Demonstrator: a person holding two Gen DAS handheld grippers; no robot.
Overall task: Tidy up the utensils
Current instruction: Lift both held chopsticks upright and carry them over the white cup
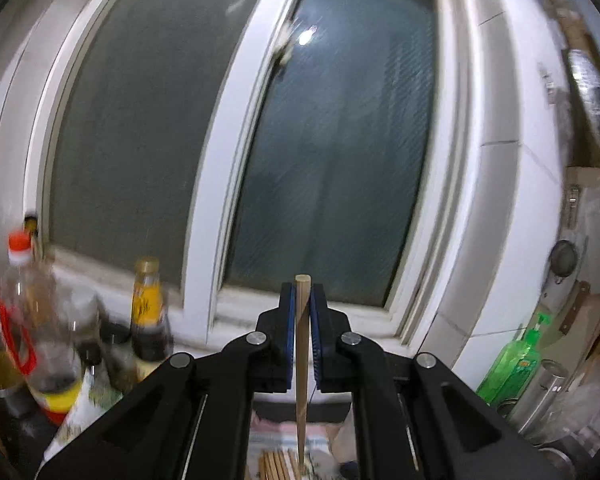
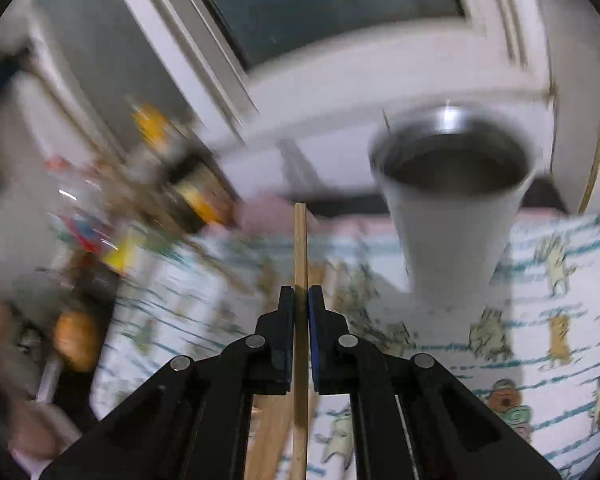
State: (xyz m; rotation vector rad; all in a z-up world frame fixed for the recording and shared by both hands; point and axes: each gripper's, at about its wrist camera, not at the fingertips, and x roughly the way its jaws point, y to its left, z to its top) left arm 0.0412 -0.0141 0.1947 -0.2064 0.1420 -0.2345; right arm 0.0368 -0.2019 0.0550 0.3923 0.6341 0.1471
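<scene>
My left gripper (image 1: 302, 292) is shut on a wooden chopstick (image 1: 302, 360) and holds it up in front of the window, thick end up. Several more chopsticks (image 1: 278, 466) lie on the cloth below it. My right gripper (image 2: 301, 294) is shut on another wooden chopstick (image 2: 300, 248), pointing forward over the patterned cloth (image 2: 540, 340). A white steel-lined cup (image 2: 452, 208) stands on the cloth to the right of and beyond the right gripper. More chopsticks (image 2: 272, 432) lie under the right gripper. The right wrist view is blurred.
Sauce and oil bottles (image 1: 148, 320) crowd the left by the window sill; they also show blurred in the right wrist view (image 2: 172, 176). A green soap bottle (image 1: 512, 364) and a steel canister (image 1: 540, 388) stand at the right. The frosted window (image 1: 332, 168) is close ahead.
</scene>
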